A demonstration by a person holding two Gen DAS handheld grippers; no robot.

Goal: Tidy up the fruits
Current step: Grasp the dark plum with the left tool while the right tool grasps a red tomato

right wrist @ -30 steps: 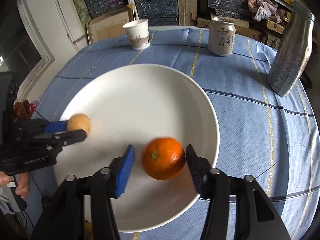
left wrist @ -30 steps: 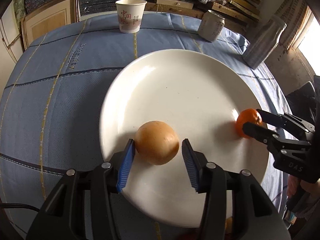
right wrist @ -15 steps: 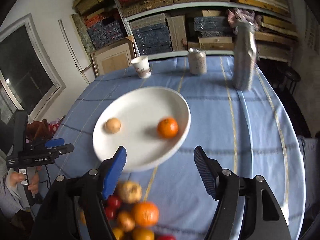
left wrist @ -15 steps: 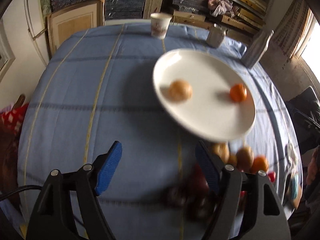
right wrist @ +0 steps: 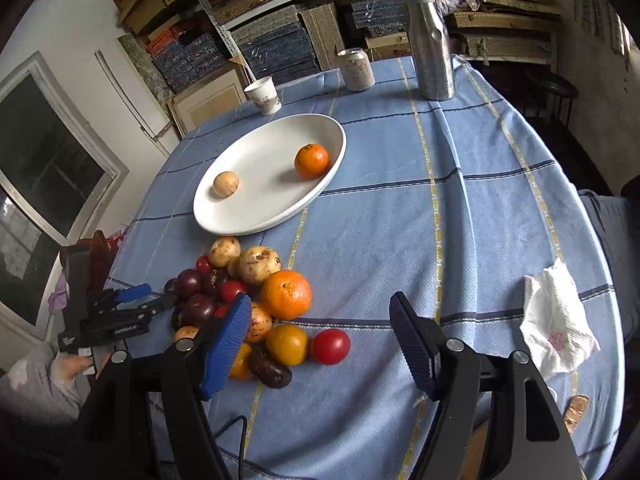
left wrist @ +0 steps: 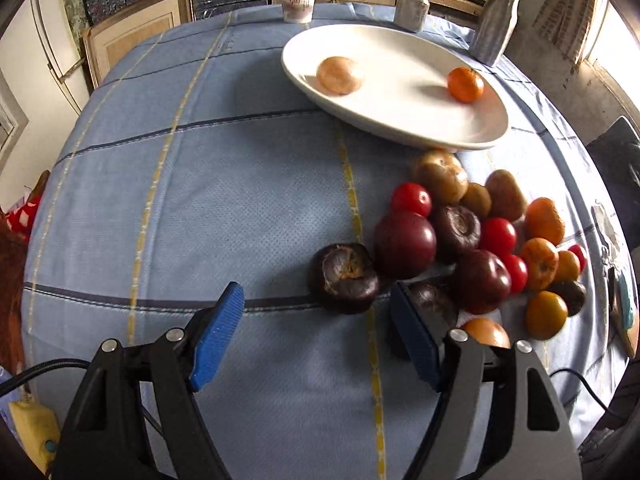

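Note:
A white plate (left wrist: 400, 132) (right wrist: 240, 228) on the blue cloth holds a tan round fruit (left wrist: 340, 75) (right wrist: 226, 184) and a mandarin (left wrist: 465, 85) (right wrist: 312, 161). On the near side of the plate lies a pile of mixed fruit (left wrist: 460, 240) (right wrist: 248, 292). My left gripper (left wrist: 316, 290) (right wrist: 160, 295) is open at the pile's left edge. A dark mangosteen (left wrist: 344, 278) lies just beyond its fingertips, untouched. My right gripper (right wrist: 320, 300) hovers over the pile's right side, its jaws opening with nothing between them. A red tomato (right wrist: 330, 346) lies below it.
At the table's far end stand a paper cup (right wrist: 264, 96), a drink can (right wrist: 356, 69) and a silver bottle (right wrist: 430, 44). A crumpled tissue (right wrist: 556, 328) lies at the right. A person's hand (right wrist: 76, 364) holds the left gripper at the table's left edge.
Both grippers let go of their fruit on the plate, opened wider and drew back toward the near side. The fruit pile has come into view under them.

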